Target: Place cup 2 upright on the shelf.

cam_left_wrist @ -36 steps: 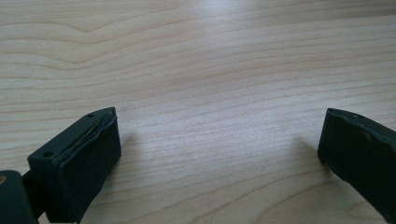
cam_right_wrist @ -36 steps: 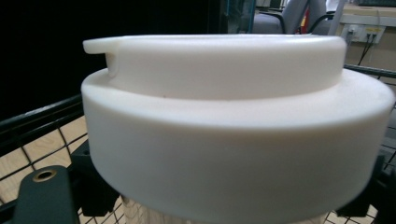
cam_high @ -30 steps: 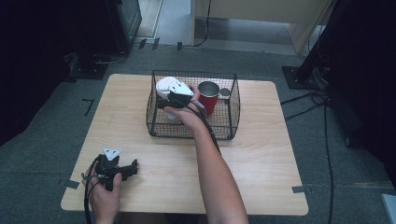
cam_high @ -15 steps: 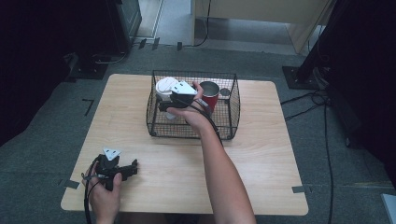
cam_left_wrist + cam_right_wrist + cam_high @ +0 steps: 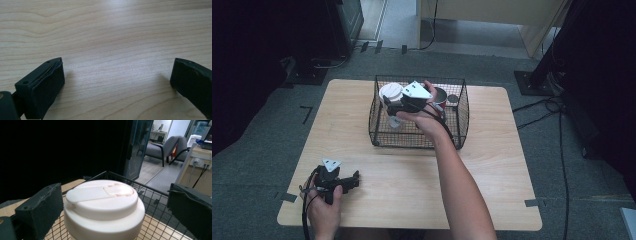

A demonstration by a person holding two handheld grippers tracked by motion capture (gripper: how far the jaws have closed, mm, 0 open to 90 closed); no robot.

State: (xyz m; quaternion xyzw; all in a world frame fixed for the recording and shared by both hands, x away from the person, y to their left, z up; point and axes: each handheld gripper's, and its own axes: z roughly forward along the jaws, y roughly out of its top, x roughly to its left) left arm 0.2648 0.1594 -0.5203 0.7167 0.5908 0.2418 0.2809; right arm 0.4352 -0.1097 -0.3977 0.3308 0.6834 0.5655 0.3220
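1. A cream cup (image 5: 103,207) with a smooth, round plastic lid sits centre frame inside the black wire basket (image 5: 379,120).
2. The right tool (image 5: 113,202) has just been opening; its jaws stand wide, flanking the lid.
3. The left tool (image 5: 117,82) rests wide on the pale woodgrain surface (image 5: 112,37).

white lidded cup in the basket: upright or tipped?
Upright. In the right gripper view the white cup's flat lid faces up, level, between the right gripper's open jaws, inside the wire basket.

**Camera placement around the wire basket**

The wire basket (image 5: 419,112) is seen from above and from the person's side in the high view, at a distance, with the whole surface (image 5: 492,165) taken in. The right gripper view is set close over the basket's white lid (image 5: 103,202), facing the room beyond. The left gripper view is aimed closely at bare surface (image 5: 112,50) well short of the basket. The basket is shared by the high and right views.
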